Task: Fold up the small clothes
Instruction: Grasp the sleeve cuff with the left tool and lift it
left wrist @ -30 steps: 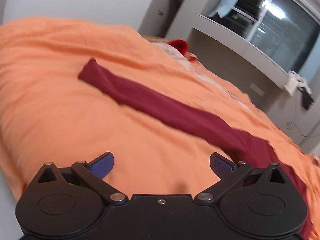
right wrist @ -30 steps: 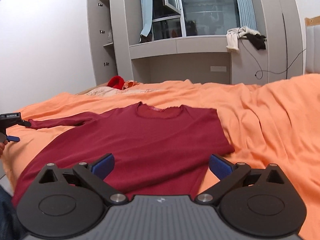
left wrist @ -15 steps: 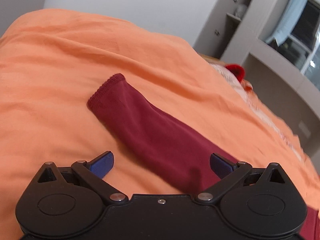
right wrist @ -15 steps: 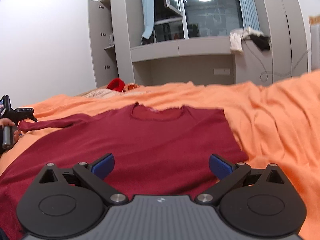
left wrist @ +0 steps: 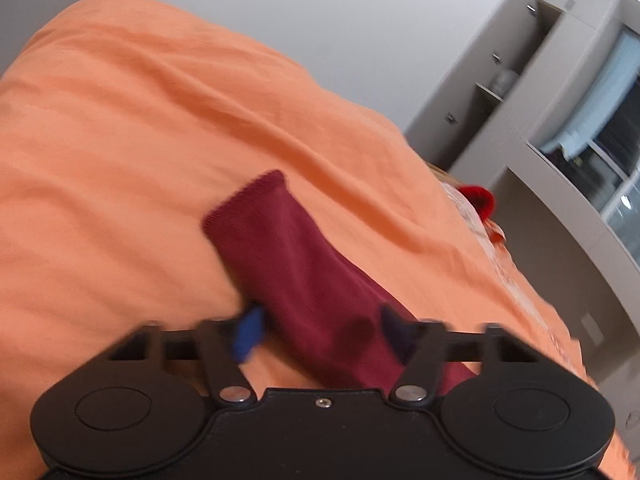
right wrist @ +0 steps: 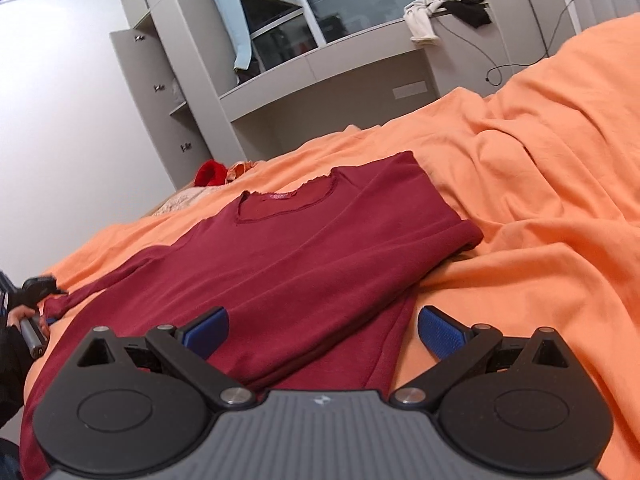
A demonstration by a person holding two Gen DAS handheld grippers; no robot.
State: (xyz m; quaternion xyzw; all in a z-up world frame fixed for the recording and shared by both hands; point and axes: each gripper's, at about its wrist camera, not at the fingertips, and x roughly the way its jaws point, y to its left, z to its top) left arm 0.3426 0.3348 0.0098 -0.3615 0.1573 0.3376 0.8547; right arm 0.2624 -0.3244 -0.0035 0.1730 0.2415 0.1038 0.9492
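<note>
Maroon shirt spread flat on orange bedspread, left gripper half-closed astride sleeve near bed's edge, blurred, right gripper wide open over shirt's hem, gripping nothing.

I see a dark red long-sleeved knit top lying flat, neckline toward twelve o'clock, one side folded over its body. Its outstretched sleeve runs toward nine o'clock, hemmed cuff flat.
</note>
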